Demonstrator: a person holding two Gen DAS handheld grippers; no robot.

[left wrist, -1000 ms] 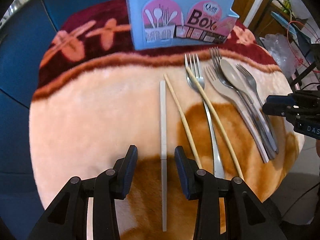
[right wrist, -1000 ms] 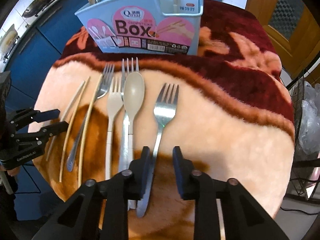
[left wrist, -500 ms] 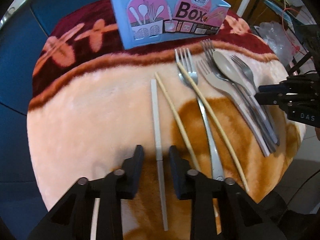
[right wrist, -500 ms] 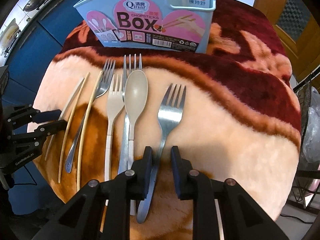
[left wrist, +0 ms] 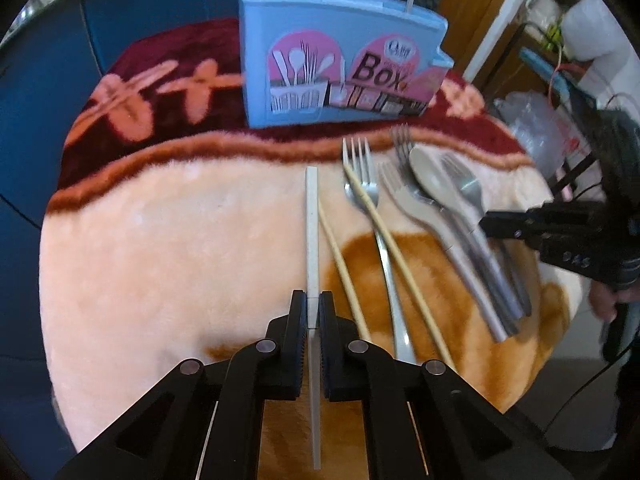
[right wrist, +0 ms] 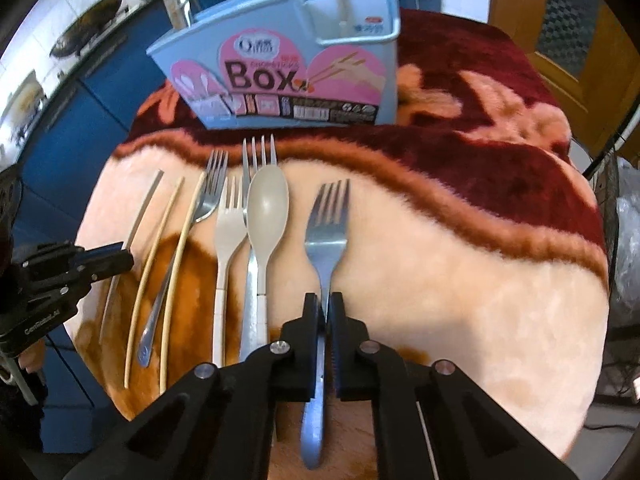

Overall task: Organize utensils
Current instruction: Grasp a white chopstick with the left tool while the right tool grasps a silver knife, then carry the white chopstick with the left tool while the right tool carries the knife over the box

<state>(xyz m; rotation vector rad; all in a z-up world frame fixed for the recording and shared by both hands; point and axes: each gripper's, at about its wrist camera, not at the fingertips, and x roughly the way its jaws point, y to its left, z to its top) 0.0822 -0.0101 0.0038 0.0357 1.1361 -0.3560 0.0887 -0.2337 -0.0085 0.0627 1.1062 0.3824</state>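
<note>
Nearest, the left gripper [left wrist: 313, 312] has its black jaws pinched on the handle end of a flat pale-grey plastic chopstick [left wrist: 311, 232], and the right gripper [right wrist: 329, 312] has its jaws clamped on the handle of a shiny steel fork [right wrist: 326, 236], both utensils lying on the fuzzy peach-and-maroon blanket [right wrist: 460, 280]. Between them lie two thin bamboo chopsticks [left wrist: 394, 248], another steel fork [left wrist: 362, 184], a beige plastic fork [right wrist: 230, 228] and a beige plastic spoon [right wrist: 267, 208] overlapping a further metal fork. Farthest stands the light-blue plastic utensil box [right wrist: 288, 68] with pink labels, on the maroon part.
</note>
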